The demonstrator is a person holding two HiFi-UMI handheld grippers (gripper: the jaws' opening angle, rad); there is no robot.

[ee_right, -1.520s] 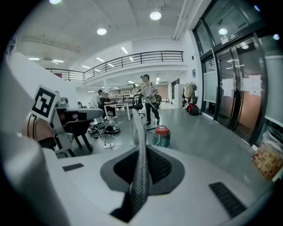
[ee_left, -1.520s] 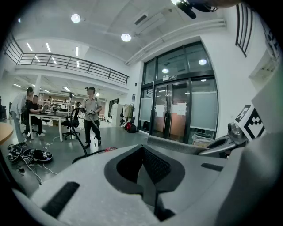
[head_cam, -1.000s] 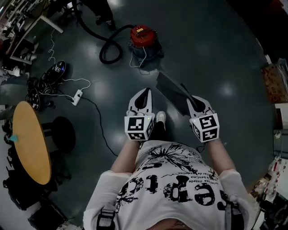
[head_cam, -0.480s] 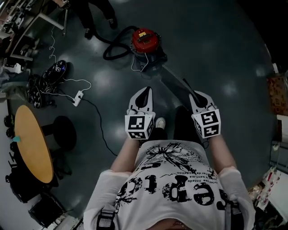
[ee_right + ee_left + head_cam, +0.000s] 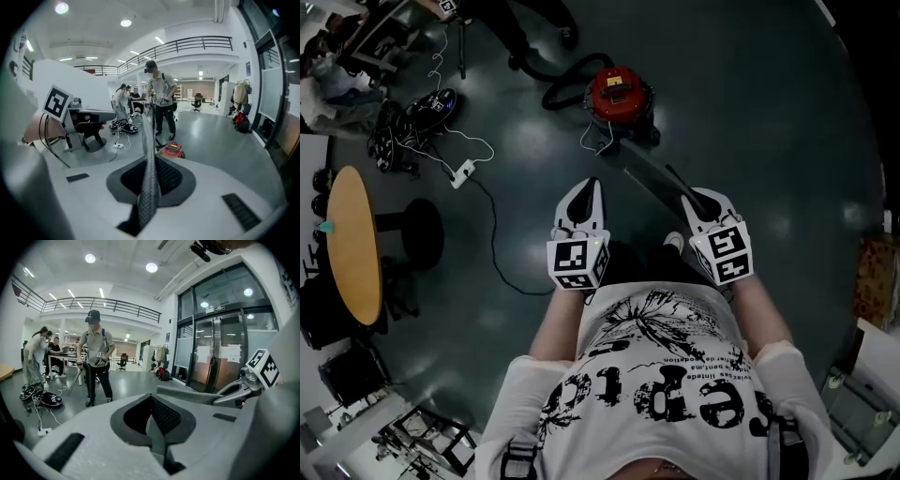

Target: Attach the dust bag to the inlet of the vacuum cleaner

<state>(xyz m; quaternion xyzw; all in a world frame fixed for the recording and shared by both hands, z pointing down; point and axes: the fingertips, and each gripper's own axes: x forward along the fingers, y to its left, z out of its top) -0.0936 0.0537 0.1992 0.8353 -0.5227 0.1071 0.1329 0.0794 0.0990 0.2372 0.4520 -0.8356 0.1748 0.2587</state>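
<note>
Head view: my right tongs (image 5: 691, 199) pinch the bag (image 5: 652, 180) by its edge, left tongs (image 5: 588, 185) closed empty; a thin grip could let it slip.

Glossy dark floor (image 5: 787, 141), round wooden table (image 5: 352, 244)

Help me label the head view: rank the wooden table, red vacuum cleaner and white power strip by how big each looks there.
1. wooden table
2. red vacuum cleaner
3. white power strip
The tabletop stands nearer the camera than the floor items, so its lead may be overstated.
</note>
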